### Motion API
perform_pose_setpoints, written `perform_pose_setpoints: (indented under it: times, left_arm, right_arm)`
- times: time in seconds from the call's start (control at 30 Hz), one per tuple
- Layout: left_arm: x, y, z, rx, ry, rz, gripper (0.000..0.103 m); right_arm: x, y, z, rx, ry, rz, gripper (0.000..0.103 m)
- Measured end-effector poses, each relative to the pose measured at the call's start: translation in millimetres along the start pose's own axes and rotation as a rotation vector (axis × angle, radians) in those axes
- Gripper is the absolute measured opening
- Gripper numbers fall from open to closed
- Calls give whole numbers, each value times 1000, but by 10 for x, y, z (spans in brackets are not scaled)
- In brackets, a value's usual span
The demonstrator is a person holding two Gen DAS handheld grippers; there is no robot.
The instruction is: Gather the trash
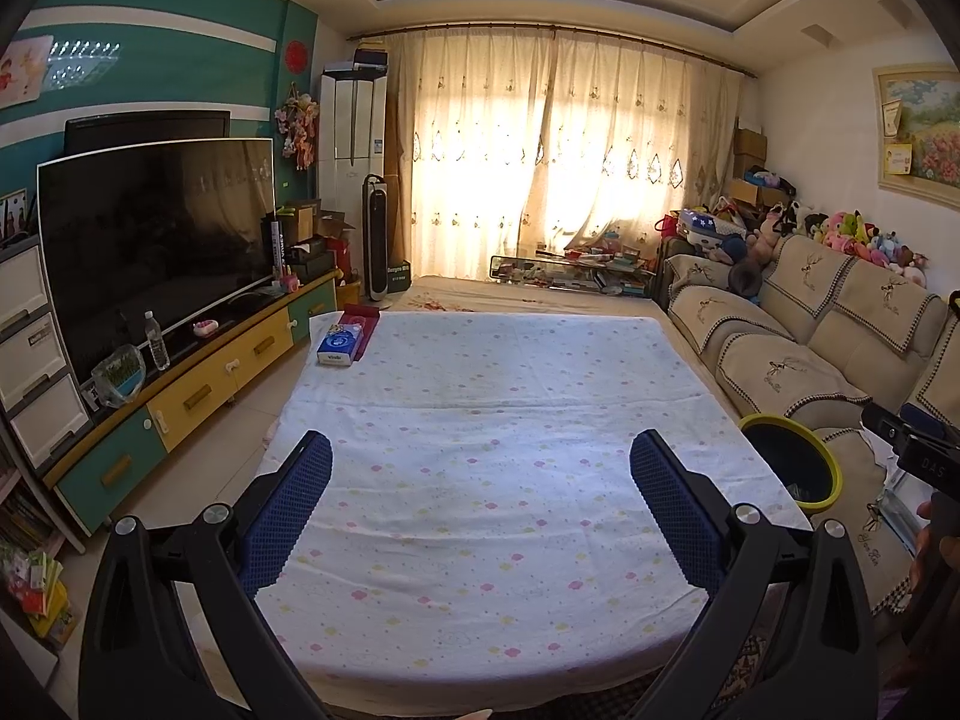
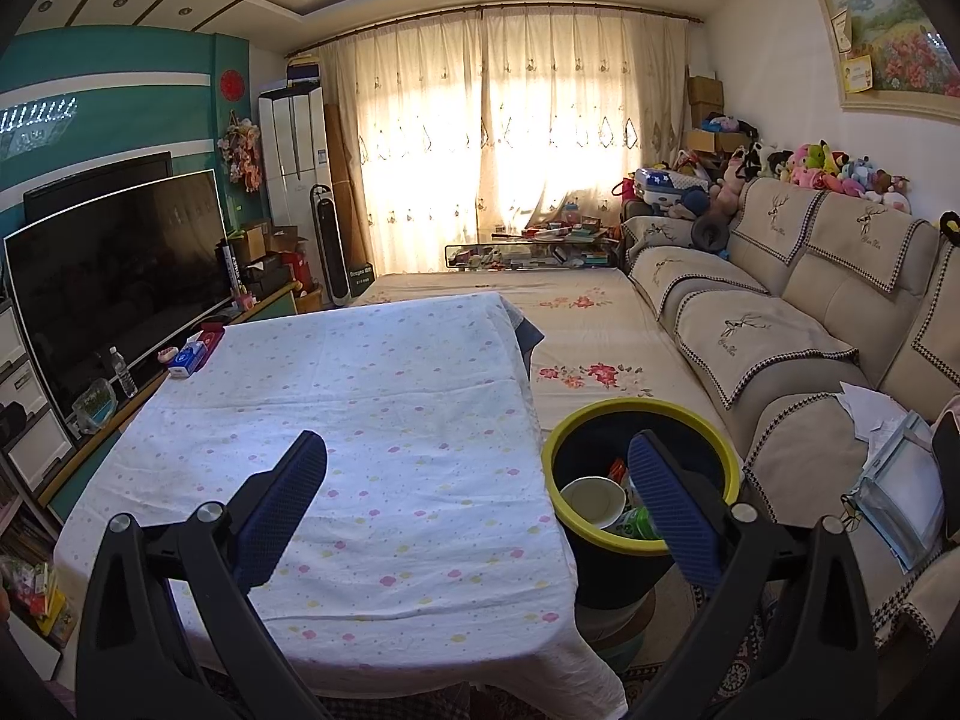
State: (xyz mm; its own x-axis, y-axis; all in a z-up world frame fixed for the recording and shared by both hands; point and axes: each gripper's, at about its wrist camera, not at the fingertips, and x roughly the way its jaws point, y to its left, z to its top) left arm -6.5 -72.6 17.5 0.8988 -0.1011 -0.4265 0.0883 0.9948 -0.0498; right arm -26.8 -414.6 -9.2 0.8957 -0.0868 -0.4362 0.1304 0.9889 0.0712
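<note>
Both hand-held grippers spread wide, holding nothing: left hand-held gripper [image 1: 480, 468] over the cloth-covered worktop [image 1: 480, 372]; right hand-held gripper [image 2: 477, 468] straddling worktop edge and bin [image 2: 636, 414]. Worktop bare of litter; only a tissue pack [image 1: 341, 345] at far left corner. Trash sits inside the yellow-rimmed bin: paper cup [image 2: 591, 501], green wrapper [image 2: 636, 522]. Likely light, crushable; cup best pinched at rim; wrapper soft, slippery. Loose papers [image 2: 870, 402] on sofa [image 2: 780, 360]: flimsy, take at an edge.
</note>
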Motion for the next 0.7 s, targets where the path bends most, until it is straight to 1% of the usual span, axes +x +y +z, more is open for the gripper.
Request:
perform_pose_setpoints:
  times: [0.43, 0.7]
  left_arm:
    - [36, 5, -26, 1, 6, 2, 98]
    - [131, 61, -87, -16, 33, -12, 98]
  right_arm:
    - [-1, 4, 1, 0, 2, -1, 96]
    - [4, -2, -3, 1, 5, 0, 96]
